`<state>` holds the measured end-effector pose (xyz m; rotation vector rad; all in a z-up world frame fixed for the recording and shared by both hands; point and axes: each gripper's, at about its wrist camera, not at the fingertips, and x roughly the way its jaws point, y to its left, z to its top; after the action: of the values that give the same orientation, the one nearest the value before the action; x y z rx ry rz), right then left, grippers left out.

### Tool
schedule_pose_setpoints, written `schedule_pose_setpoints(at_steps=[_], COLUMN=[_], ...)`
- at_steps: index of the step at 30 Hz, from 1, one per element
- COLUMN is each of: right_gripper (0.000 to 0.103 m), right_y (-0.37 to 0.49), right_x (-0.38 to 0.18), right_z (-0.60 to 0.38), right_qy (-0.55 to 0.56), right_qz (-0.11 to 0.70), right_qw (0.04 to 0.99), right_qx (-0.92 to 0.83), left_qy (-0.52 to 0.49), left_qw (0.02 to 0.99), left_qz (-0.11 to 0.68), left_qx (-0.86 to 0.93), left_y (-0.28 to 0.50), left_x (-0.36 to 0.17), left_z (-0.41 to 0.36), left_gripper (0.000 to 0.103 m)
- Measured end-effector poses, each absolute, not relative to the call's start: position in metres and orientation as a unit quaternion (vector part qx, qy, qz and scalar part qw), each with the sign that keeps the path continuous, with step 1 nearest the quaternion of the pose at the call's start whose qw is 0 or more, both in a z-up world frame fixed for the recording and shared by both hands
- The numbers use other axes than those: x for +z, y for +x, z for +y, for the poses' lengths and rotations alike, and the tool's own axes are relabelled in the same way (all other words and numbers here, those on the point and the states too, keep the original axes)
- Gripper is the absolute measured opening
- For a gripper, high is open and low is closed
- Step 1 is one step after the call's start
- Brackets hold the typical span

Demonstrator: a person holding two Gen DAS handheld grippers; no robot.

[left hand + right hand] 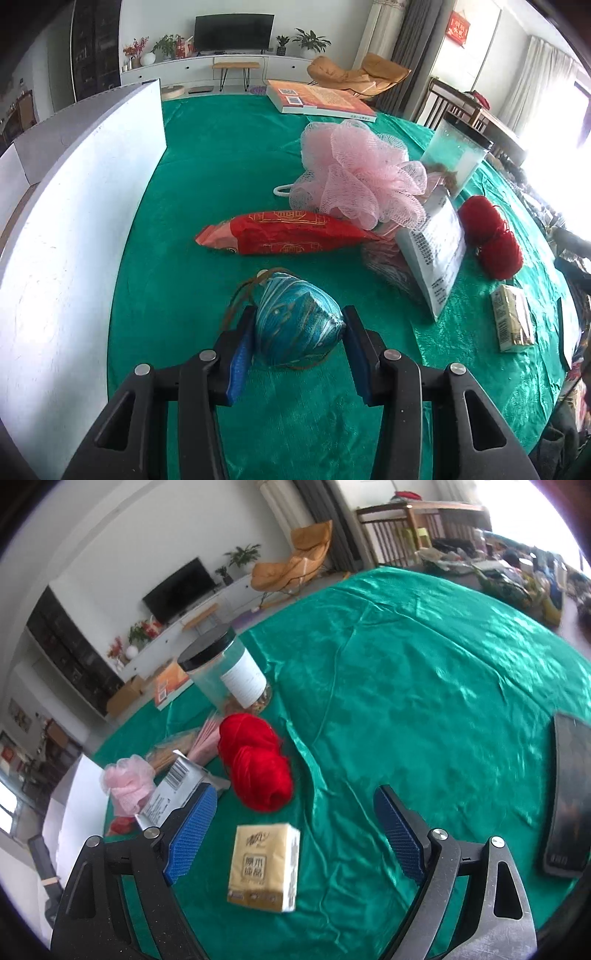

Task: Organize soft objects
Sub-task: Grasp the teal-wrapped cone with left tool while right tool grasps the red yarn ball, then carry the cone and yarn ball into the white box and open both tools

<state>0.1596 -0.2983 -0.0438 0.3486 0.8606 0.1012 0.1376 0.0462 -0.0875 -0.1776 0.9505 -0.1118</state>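
Observation:
My left gripper [299,321] is closed around a blue silk sachet [295,317] with brown cords, which rests on the green tablecloth [221,177]; both pads touch its sides. Beyond it lie a red packet [284,232], a pink mesh bath pouf [358,173], a white pouch [436,247] and red yarn [495,236]. My right gripper [295,812] is open and hovers over a yellow tissue pack [264,866], which lies between its fingers without contact. The red yarn [255,764], pouf [127,782] and pouch [173,790] show beyond it.
A white box wall [81,221] stands at the left. A book [317,101] lies at the far table edge. A clear jar with black lid [225,672] stands behind the yarn. A black phone [569,797] lies at the right. The tissue pack also shows in the left wrist view [513,319].

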Motion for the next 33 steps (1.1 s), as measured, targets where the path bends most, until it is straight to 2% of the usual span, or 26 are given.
schedule_pose_setpoints(at_steps=[3, 7, 9, 15, 18, 23, 28, 29, 30, 31, 32, 33], right_gripper=[0.088, 0.085, 0.041, 0.04, 0.04, 0.04, 0.041, 0.041, 0.047, 0.051, 0.068, 0.078], right_y=[0.207, 0.244, 0.248, 0.21, 0.188, 0.147, 0.103, 0.096, 0.09, 0.085, 0.081, 0.077], right_x=[-0.048, -0.081, -0.092, -0.033, 0.008, 0.06, 0.075, 0.073, 0.068, 0.062, 0.055, 0.048], right_z=[-0.269, -0.23, -0.225, -0.249, -0.228, -0.133, -0.004, 0.02, 0.042, 0.063, 0.079, 0.089], right_qy=[0.101, 0.011, -0.005, 0.035, 0.035, 0.065, 0.111, 0.116, 0.121, 0.122, 0.119, 0.115], right_qz=[0.46, 0.506, 0.523, 0.445, 0.419, 0.395, 0.402, 0.407, 0.415, 0.427, 0.441, 0.451], right_qw=[0.878, 0.858, 0.849, 0.894, 0.905, 0.891, 0.826, 0.811, 0.793, 0.774, 0.755, 0.745], right_qx=[0.086, 0.085, 0.08, 0.027, 0.062, 0.212, 0.38, 0.404, 0.429, 0.452, 0.47, 0.477], left_qy=[-0.1, -0.106, -0.106, -0.153, -0.169, -0.165, -0.132, -0.119, -0.106, -0.095, -0.091, -0.092], left_qw=[0.884, 0.887, 0.891, 0.897, 0.905, 0.927, 0.933, 0.93, 0.925, 0.92, 0.915, 0.912], left_qz=[0.453, 0.443, 0.434, 0.4, 0.377, 0.333, 0.328, 0.334, 0.342, 0.35, 0.356, 0.355], left_qx=[-0.064, -0.078, -0.085, -0.105, -0.105, -0.054, 0.063, 0.096, 0.124, 0.147, 0.168, 0.182], left_y=[0.129, 0.115, 0.108, 0.09, 0.076, 0.039, -0.004, -0.011, -0.016, -0.02, -0.025, -0.03], left_x=[-0.078, -0.059, -0.049, -0.017, 0.007, 0.048, 0.059, 0.057, 0.053, 0.048, 0.043, 0.039], left_z=[0.049, 0.052, 0.054, 0.074, 0.097, 0.159, 0.232, 0.244, 0.254, 0.263, 0.271, 0.277], left_gripper=[0.045, 0.045, 0.045, 0.045, 0.045, 0.045, 0.046, 0.048, 0.059, 0.084, 0.096, 0.103])
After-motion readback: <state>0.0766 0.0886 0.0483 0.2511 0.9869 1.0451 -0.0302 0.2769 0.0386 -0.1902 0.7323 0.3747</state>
